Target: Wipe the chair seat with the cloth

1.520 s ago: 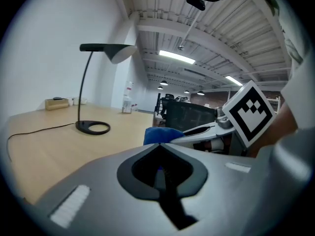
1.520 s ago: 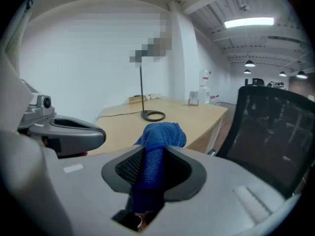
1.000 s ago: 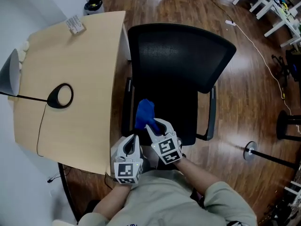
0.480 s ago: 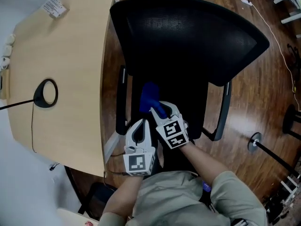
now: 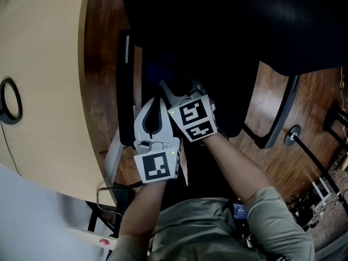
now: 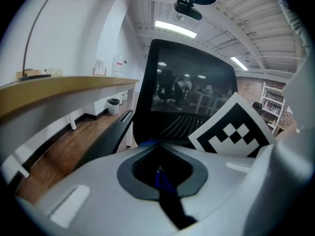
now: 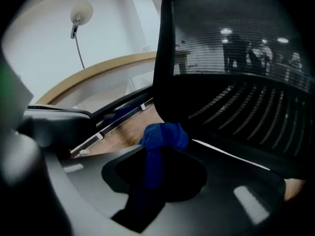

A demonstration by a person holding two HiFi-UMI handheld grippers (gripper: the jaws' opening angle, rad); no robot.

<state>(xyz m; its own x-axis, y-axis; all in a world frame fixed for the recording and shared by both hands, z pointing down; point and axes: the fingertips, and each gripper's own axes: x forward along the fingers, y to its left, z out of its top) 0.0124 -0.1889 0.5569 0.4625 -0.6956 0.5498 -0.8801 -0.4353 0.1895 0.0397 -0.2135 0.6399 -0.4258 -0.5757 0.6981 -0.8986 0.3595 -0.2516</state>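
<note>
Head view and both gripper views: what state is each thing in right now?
right gripper: shut on the blue cloth.
blue cloth: bunched up, pinched between the jaws.
left gripper: jaws together, close beside the right gripper.
chair: unoccupied, backrest upright, both grippers over its seat; cloth contact unclear.

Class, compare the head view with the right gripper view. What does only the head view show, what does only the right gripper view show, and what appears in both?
Only the head view shows the person's forearms and a stand base on the wood floor. Only the right gripper view shows clearly the blue cloth, pinched in the jaws of the right gripper, and a lamp head against the wall. Both show the black chair and the curved desk beside it.
</note>
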